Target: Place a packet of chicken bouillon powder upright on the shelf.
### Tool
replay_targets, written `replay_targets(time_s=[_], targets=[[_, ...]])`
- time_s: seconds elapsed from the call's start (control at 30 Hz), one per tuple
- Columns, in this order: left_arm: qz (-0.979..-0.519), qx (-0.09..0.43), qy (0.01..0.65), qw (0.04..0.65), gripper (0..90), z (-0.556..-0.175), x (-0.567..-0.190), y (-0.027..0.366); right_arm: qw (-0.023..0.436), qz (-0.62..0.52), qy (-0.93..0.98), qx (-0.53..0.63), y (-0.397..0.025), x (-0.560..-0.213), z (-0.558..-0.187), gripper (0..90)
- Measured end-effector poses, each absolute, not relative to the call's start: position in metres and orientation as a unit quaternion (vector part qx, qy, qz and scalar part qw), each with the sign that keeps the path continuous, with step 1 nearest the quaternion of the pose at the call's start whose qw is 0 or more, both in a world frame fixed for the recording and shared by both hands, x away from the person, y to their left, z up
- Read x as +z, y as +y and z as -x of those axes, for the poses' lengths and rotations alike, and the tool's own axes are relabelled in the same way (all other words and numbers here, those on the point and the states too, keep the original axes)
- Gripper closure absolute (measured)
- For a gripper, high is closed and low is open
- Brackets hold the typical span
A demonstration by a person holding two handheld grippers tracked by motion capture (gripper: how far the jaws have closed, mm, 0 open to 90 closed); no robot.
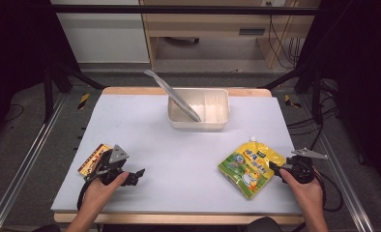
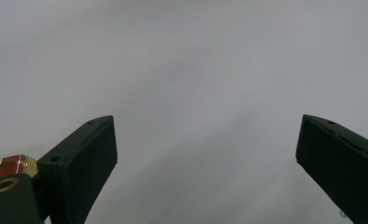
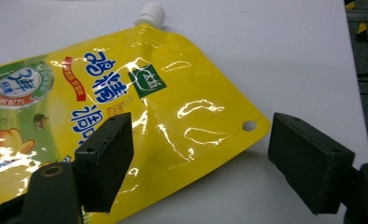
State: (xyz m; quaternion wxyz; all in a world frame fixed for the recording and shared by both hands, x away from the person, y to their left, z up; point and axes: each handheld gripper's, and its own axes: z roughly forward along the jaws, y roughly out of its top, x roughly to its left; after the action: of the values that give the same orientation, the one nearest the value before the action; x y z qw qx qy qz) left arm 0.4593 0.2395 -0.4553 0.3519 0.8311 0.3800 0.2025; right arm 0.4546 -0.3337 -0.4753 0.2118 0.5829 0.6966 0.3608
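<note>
A yellow spouted pouch (image 1: 248, 166) with a white cap (image 3: 150, 13) lies flat on the grey mat at the front right. My right gripper (image 1: 274, 168) is at the pouch's right corner. In the right gripper view the pouch (image 3: 126, 84) lies under my open right gripper (image 3: 199, 119): one jaw is above the pouch, the other beyond its corner. My left gripper (image 1: 138, 174) rests at the front left and points right. Its open jaws frame bare mat in the left gripper view, where the left gripper (image 2: 205, 121) holds nothing. A yellow and red packet (image 1: 93, 158) lies just behind it.
A white rectangular container (image 1: 220, 124) stands at the back middle of the mat (image 1: 179, 145). A grey lid-like panel (image 1: 171, 94) leans out of it toward the back left. Metal frame rails run along both sides of the table. The packet's corner (image 2: 4, 164) peeks beside the left jaw.
</note>
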Motion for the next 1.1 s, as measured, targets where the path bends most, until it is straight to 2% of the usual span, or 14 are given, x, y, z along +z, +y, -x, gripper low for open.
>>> replay_targets(time_s=[0.4,0.67,0.87,1.0,1.1], targets=[[-0.832,0.201,0.379,0.352,5.2,-0.459,-0.455,0.239,0.195,-0.592,0.697,0.353,-0.334,-0.477,-0.458,22.5],[-0.832,0.202,0.378,0.351,5.2,-0.459,-0.456,0.239,0.197,-0.582,0.700,0.364,-0.329,-0.472,-0.458,27.1],[-0.833,0.202,0.376,0.351,5.2,-0.459,-0.456,0.238,0.195,-0.575,0.701,0.374,-0.322,-0.466,-0.457,38.1],[-0.833,0.202,0.376,0.351,5.2,-0.459,-0.456,0.238,0.192,-0.576,0.704,0.369,-0.321,-0.468,-0.461,49.2],[-0.833,0.202,0.377,0.352,5.2,-0.460,-0.455,0.238,0.195,-0.579,0.705,0.359,-0.320,-0.468,-0.465,61.6]])
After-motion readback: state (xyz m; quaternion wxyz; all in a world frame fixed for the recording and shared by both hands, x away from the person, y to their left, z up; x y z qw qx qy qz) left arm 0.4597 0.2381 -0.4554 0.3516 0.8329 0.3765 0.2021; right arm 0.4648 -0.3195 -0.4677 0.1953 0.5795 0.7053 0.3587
